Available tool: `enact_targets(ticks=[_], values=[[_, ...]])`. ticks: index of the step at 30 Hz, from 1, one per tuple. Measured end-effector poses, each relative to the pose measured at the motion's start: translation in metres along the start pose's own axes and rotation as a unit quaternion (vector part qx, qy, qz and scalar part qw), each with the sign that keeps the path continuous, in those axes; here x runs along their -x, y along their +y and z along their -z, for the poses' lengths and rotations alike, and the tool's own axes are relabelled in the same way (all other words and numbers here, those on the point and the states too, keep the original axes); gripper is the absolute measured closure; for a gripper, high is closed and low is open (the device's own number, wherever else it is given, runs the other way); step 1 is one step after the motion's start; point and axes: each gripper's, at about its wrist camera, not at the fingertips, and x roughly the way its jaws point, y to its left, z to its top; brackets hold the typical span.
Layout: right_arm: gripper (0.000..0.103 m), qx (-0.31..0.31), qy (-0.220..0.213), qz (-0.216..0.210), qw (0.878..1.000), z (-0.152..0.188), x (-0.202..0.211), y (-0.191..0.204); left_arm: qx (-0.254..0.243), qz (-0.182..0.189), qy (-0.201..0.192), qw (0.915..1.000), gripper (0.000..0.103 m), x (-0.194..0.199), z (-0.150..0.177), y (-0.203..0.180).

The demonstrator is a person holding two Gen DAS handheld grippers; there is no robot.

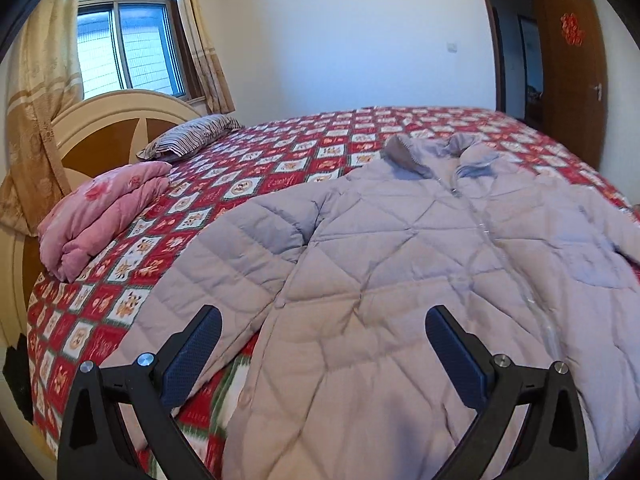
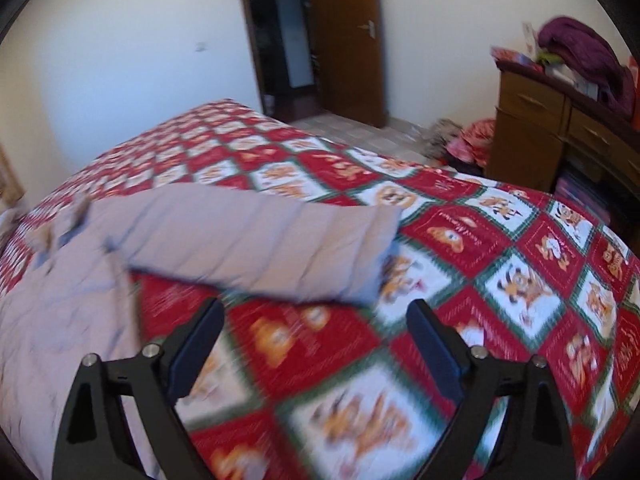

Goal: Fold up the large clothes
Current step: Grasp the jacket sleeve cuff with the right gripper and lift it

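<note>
White walls, a curtained window (image 1: 128, 44) and a brown door (image 2: 348, 40) are seen around a bed (image 2: 500, 248) covered in a red patterned spread. On it a pale lilac quilted jacket (image 1: 380, 248) is laid flat, zipped, one sleeve (image 2: 260, 240) stretched sideways. Both the left claw (image 1: 323, 330) and the right claw (image 2: 316, 320) are held spread, nothing gripped. A pink folded quilt (image 1: 104, 216) is seen near the headboard.

Both the left gripper (image 1: 323, 322) and right gripper (image 2: 316, 316) point downward, jaws spread wide, holding nothing.
</note>
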Motion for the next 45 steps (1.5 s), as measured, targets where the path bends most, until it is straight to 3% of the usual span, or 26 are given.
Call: enact_targets(ticks=[5, 11, 16, 19, 25, 32, 38, 45], values=[[0.017, 0.003, 0.031, 0.023, 0.999, -0.018, -0.042, -0.004, 0.0, -0.016, 0.026, 0.9996, 0.001, -0.043, -0.012, -0.006], [0.034, 0.031, 0.071, 0.039, 0.996, -0.022, -0.082, 0.003, 0.002, -0.027, 0.058, 0.998, 0.001, -0.085, -0.021, -0.012], [0.077, 0.047, 0.093, 0.03, 0.994, -0.021, -0.096, 0.003, -0.004, -0.031, 0.075, 0.9967, 0.001, -0.105, -0.023, -0.016], [0.088, 0.071, 0.086, 0.034, 0.993, -0.022, -0.093, 0.008, 0.001, -0.029, 0.076, 0.9967, 0.001, -0.107, -0.024, -0.012], [0.09, 0.108, 0.023, 0.019, 0.994, -0.036, -0.057, 0.042, 0.015, -0.029, 0.073, 0.9968, 0.001, -0.103, -0.026, 0.004], [0.091, 0.172, -0.049, -0.031, 0.983, -0.053, -0.003, 0.123, 0.037, -0.031, 0.065, 0.9967, 0.001, -0.095, -0.029, 0.027], [0.091, 0.243, -0.087, -0.08, 0.963, -0.041, 0.031, 0.213, 0.054, -0.034, 0.059, 0.9963, 0.001, -0.092, -0.031, 0.049], [0.092, 0.309, -0.1, -0.121, 0.938, -0.007, 0.042, 0.292, 0.056, -0.042, 0.042, 0.9967, 0.001, -0.09, -0.032, 0.067]])
